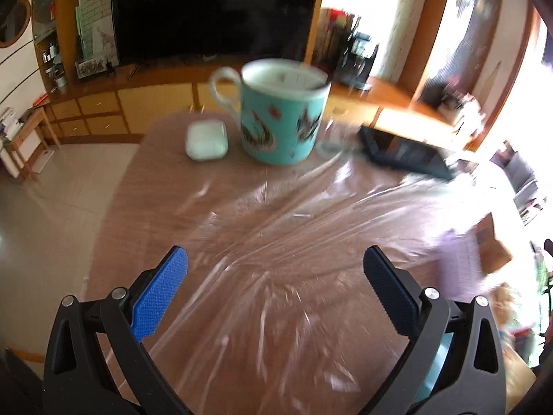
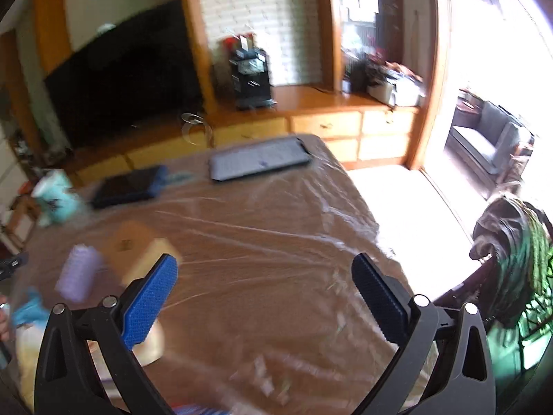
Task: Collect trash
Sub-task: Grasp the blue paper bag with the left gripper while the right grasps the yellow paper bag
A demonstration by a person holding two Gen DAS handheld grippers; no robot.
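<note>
Both views are motion-blurred. My left gripper (image 1: 274, 263) is open and empty above a brown table (image 1: 145, 180) covered in clear plastic film. My right gripper (image 2: 264, 269) is open and empty over the same table (image 2: 276, 207). Small pale scraps (image 2: 266, 377) lie on the film near the front edge, below my right gripper. A lilac cylinder (image 2: 77, 276) and a tan cardboard box (image 2: 138, 252) sit to the left of my right gripper; both also show at the right of the left wrist view, the cylinder (image 1: 456, 263) and the box (image 1: 490, 245).
A teal mug (image 1: 283, 117), a white earbud case (image 1: 206, 140) and a dark tablet (image 1: 404, 152) stand at the table's far side. A grey keyboard (image 2: 259, 159) lies far right. A TV (image 1: 214, 10) and wooden cabinets are behind. A dark chair with green cloth (image 2: 511, 266) stands at right.
</note>
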